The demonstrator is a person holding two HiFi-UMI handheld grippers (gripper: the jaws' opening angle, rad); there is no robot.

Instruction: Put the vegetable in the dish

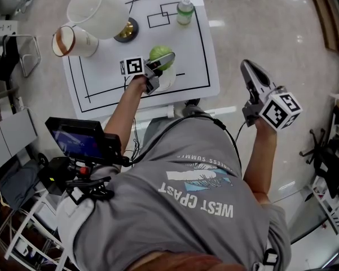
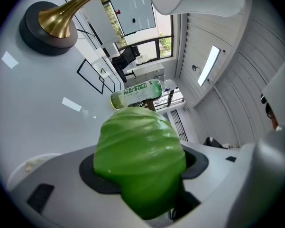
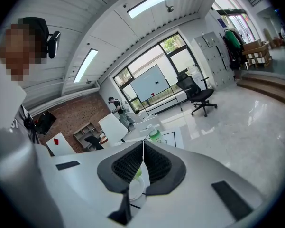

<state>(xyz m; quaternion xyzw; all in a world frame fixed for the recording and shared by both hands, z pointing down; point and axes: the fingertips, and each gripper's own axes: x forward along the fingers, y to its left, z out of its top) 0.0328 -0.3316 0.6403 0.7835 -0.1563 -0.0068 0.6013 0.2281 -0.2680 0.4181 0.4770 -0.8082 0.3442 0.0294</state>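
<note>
A round green cabbage (image 1: 159,53) sits between the jaws of my left gripper (image 1: 164,62), which is shut on it over the white table (image 1: 203,66). In the left gripper view the cabbage (image 2: 140,151) fills the space between the dark pads. A small white dish (image 1: 168,80) lies on the table right under and just nearer than the cabbage. My right gripper (image 1: 249,66) hangs off the table's right side over the floor, its ribbed pads pressed together with nothing in them (image 3: 142,167). Through its jaws the dish (image 3: 133,186) shows faintly.
A lamp with a white shade (image 1: 96,11) and a brass foot (image 1: 126,30) stands at the table's far left, with a white cup (image 1: 73,41) beside it. A green bottle (image 1: 184,11) stands at the far edge. A screen on a rig (image 1: 82,140) sits at my left.
</note>
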